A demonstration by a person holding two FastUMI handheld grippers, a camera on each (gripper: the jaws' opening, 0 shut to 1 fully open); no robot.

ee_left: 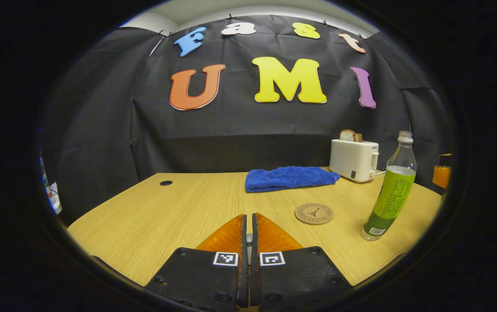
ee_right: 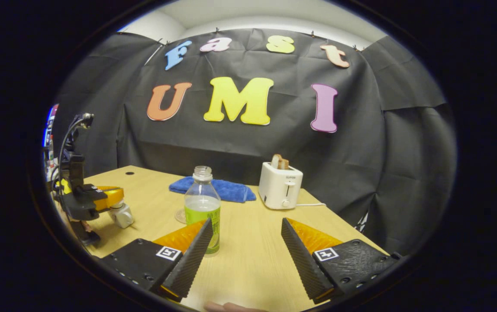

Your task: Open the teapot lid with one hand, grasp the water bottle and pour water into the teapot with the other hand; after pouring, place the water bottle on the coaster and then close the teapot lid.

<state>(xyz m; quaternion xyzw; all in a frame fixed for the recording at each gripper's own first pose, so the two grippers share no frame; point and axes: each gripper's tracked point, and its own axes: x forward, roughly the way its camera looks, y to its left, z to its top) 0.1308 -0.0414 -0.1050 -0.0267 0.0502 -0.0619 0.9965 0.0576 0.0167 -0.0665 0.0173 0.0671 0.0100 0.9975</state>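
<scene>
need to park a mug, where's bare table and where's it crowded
Bare table runs from the small round hole to the blue towel. Also bare: in front of the toaster, right of the bottle. Crowded: coaster, bottle and towel sit close together.

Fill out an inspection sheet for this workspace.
Surface: wooden table, dry, bare at centre.
Job's things: water bottle upright, part full; coaster unoccupied; a small white object at the left gripper's tips, possibly the teapot, cannot tell.
Clutter: blue towel; toaster holding bread.
Grippers: left gripper fingers together; right gripper open, bottle just ahead.
Cables: white cord from the toaster.
Surroundings: black cloth wall.
</scene>
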